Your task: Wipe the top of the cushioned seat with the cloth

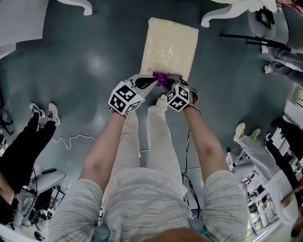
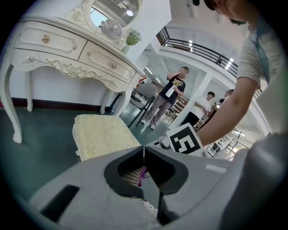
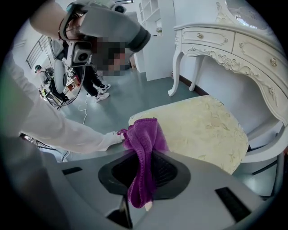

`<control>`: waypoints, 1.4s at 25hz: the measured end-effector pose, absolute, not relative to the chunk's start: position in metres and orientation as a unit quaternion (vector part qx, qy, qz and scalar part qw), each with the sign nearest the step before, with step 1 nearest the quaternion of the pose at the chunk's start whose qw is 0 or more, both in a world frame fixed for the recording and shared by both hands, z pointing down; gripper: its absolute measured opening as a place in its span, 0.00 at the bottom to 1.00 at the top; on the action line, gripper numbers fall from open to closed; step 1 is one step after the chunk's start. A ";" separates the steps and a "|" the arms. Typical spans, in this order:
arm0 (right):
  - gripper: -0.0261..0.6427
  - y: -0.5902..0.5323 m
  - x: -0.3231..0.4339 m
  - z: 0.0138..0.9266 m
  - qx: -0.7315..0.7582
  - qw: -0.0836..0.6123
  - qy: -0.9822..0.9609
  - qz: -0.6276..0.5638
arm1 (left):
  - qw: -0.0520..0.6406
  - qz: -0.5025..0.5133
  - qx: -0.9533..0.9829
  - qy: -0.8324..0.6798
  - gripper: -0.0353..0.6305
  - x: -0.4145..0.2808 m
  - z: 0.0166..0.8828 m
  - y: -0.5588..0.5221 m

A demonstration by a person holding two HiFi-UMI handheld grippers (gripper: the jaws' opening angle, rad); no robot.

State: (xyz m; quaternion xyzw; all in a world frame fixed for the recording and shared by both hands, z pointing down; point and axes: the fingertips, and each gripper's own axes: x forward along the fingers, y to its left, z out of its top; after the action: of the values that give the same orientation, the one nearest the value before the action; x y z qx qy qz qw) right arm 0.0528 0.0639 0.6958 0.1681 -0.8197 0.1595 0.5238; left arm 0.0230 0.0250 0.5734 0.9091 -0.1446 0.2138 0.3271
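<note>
The cushioned seat [image 1: 168,45] is cream with a patterned top and stands on the grey floor just ahead of both grippers. A purple cloth [image 1: 163,77] is bunched at the seat's near edge, between the two grippers. My right gripper [image 1: 174,82] is shut on the cloth [image 3: 143,139], which hangs in a fold through its jaws over the seat [image 3: 202,130]. My left gripper [image 1: 152,82] is also shut; only a thin purple sliver of the cloth [image 2: 142,174] shows behind its closed tips [image 2: 144,152]. The seat [image 2: 105,134] lies just beyond, to the left.
A white carved dressing table [image 2: 67,54] stands behind the seat, its legs [image 1: 227,12] at the top of the head view. People stand at the left [image 1: 28,137] and right [image 1: 265,156]. A white cable [image 1: 71,139] lies on the floor.
</note>
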 end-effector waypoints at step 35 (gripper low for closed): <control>0.14 -0.136 0.064 0.648 0.273 0.485 -0.823 0.113 | 0.340 0.211 0.902 -0.161 0.08 0.002 0.583 0.010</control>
State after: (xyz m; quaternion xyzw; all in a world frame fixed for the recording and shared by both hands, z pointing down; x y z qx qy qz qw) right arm 0.0644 -0.1360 0.6479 0.2730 -0.8232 0.1134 0.4847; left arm 0.0017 0.0104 0.5832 0.9022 -0.1606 0.2109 0.3403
